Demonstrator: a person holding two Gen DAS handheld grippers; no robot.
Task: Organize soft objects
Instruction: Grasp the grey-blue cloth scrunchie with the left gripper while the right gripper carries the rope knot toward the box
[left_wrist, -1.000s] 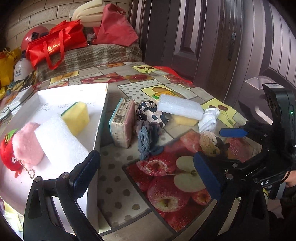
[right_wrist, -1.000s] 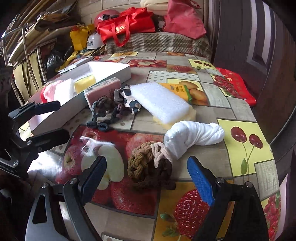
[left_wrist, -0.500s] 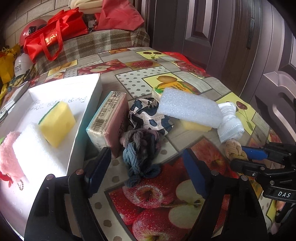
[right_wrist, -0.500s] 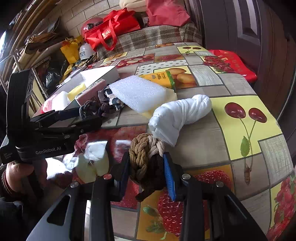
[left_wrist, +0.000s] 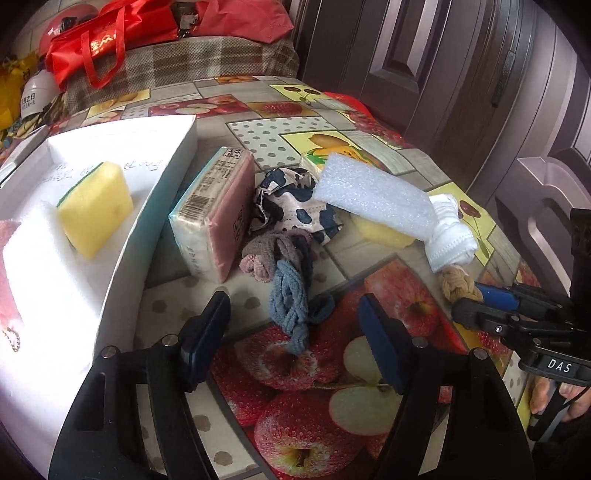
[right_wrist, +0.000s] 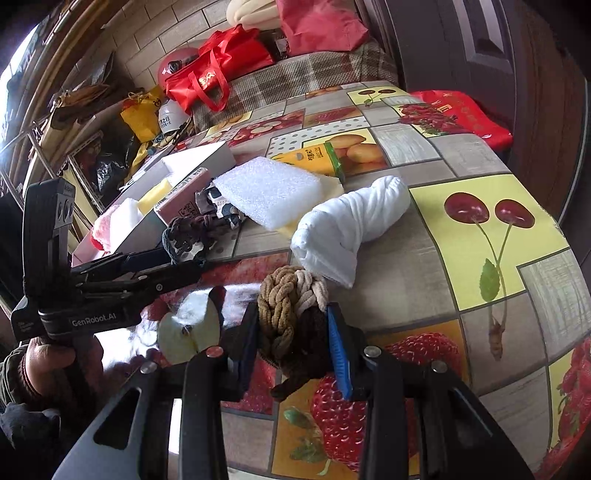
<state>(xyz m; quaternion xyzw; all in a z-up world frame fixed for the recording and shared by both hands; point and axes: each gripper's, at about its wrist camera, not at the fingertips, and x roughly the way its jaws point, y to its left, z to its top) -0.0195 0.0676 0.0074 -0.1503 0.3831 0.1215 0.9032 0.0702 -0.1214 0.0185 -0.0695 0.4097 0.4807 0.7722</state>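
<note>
On the fruit-print tablecloth (left_wrist: 303, 387), your white box (left_wrist: 155, 206) at left already held a yellow sponge (left_wrist: 94, 206); several items remained outside. Your right gripper (right_wrist: 291, 336) clenched the braided rope (right_wrist: 284, 306); your left gripper (left_wrist: 295, 332) gaped around the blue braid (left_wrist: 290, 299).

I see a fruit-print tablecloth (left_wrist: 288, 127) covering the table, with apples, cherries and strawberries in patchwork squares. Beyond its far edge lies a plaid cushion (right_wrist: 295, 79), and on it sit a red tote bag (right_wrist: 212, 75) and a red cloth bundle (right_wrist: 317, 26). Left of the tote I make out a yellow bag (right_wrist: 142, 114) and a white helmet (right_wrist: 170, 116) with lettering too small to read. A dark panelled door (left_wrist: 436, 74) stands to the right, and a brick wall (right_wrist: 155, 40) runs behind everything.
</note>
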